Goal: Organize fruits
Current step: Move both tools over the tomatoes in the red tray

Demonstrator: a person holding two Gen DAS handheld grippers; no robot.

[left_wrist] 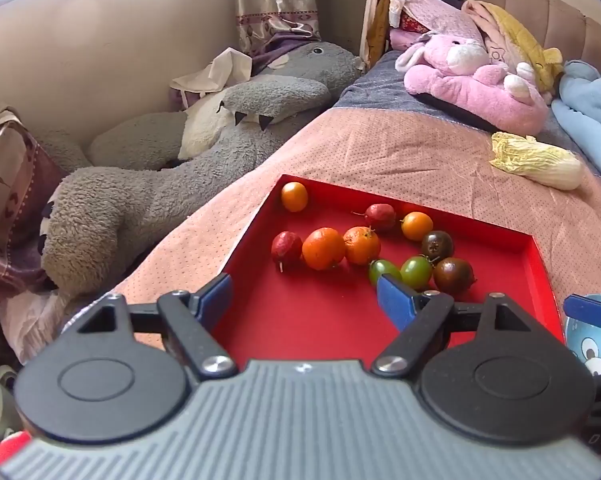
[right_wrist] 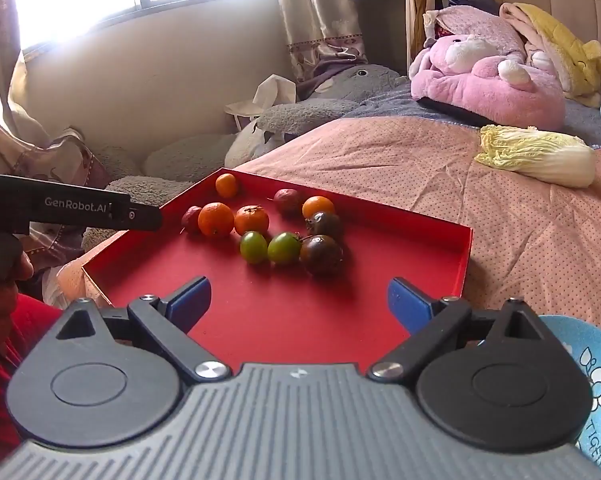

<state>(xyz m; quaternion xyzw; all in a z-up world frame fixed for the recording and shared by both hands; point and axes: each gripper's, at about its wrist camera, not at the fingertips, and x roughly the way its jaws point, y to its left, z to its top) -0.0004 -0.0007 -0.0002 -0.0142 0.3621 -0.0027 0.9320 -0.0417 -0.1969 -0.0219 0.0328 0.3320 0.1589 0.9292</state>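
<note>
A red tray [left_wrist: 540,272] [right_wrist: 466,256] lies on the pink bedspread and holds several small fruits. Among them are two oranges [left_wrist: 323,249] [right_wrist: 215,220], two green tomatoes [left_wrist: 415,273] [right_wrist: 254,247], two dark brown tomatoes [left_wrist: 453,276] [right_wrist: 320,254], red fruits [left_wrist: 286,247] [right_wrist: 191,219] and small orange ones [left_wrist: 294,196] [right_wrist: 226,185]. My left gripper [left_wrist: 304,300] is open over the tray's near part, its blue pads empty. My right gripper [right_wrist: 299,300] hovers open over the tray's near edge, nothing between its fingers. The left gripper's black body [right_wrist: 72,208] shows at the left of the right wrist view.
A napa cabbage [left_wrist: 536,160] [right_wrist: 540,156] lies on the bed right of the tray. A pink plush [left_wrist: 476,80] [right_wrist: 488,80] sits at the head of the bed, a grey plush [left_wrist: 160,184] beside the bed on the left. A blue patterned plate [left_wrist: 592,340] [right_wrist: 592,384] is at the near right.
</note>
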